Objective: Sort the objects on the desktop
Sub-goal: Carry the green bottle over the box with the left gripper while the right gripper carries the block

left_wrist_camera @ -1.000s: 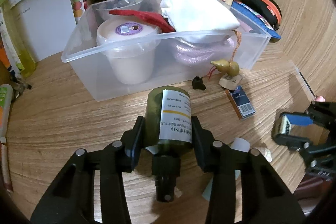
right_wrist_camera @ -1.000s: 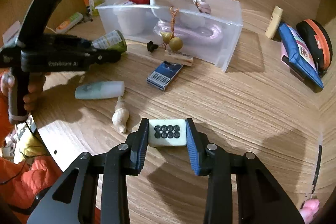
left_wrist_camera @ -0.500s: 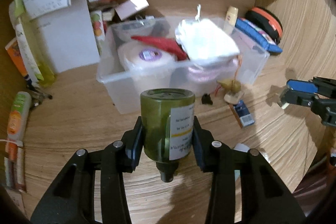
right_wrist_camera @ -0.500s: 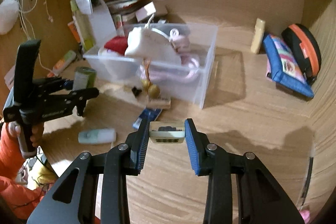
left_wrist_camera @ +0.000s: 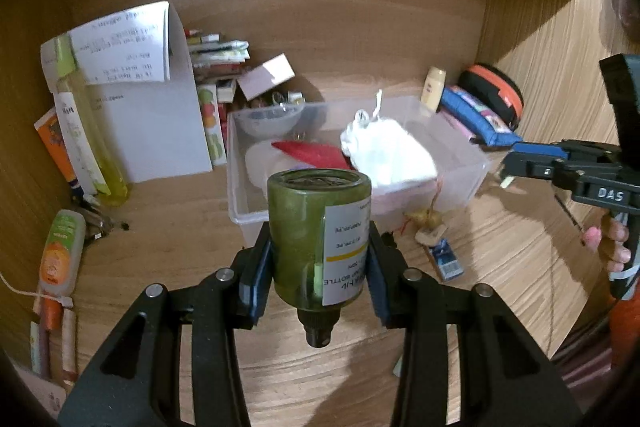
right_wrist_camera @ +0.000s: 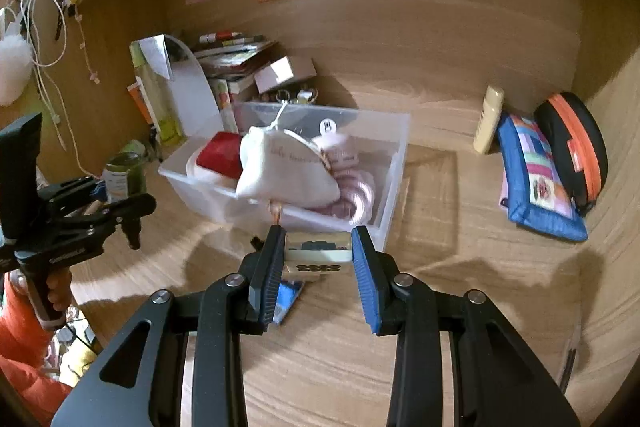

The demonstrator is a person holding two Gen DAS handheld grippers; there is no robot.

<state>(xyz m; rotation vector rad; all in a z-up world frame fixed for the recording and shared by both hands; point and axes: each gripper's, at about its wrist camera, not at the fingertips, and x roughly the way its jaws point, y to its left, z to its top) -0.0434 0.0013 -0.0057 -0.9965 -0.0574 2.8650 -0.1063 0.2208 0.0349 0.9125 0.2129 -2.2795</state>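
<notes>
Left gripper (left_wrist_camera: 320, 259) is clamping a green pump bottle (left_wrist_camera: 318, 239) by its body, pads pressing both sides, base pointing away, black pump neck hanging toward the camera. Right gripper (right_wrist_camera: 318, 259) is pinching a small cream tile (right_wrist_camera: 318, 255) with dark dots on one face, blue pads squeezing its two short ends. Both are hanging in the air above the wooden desk (right_wrist_camera: 440, 267), nothing supporting either from below.

Handling guess: the bottle is looking rigid and smooth, probably glass or hard plastic, so slippery and possibly breakable; gripping the mid-body over the paper label is giving the best friction, and the neck is too thin to trust. The tile is looking hard, light and slick; it is sitting only at the pad tips, so any twist could be popping it out. Holding it flat across the ends seems right.

Further out, the clear plastic bin (right_wrist_camera: 394, 187) is sitting just ahead of both grippers, already holding a white drawstring pouch (right_wrist_camera: 284, 167), a red item (right_wrist_camera: 222, 151) and pink tubing (right_wrist_camera: 360, 195). Free room inside is looking tight, mostly the far right corner. A blue packet (right_wrist_camera: 288, 297) is lying on the desk below the right gripper. A blue pouch (right_wrist_camera: 536, 179) and a black-orange case (right_wrist_camera: 576, 151) are resting well right.
</notes>
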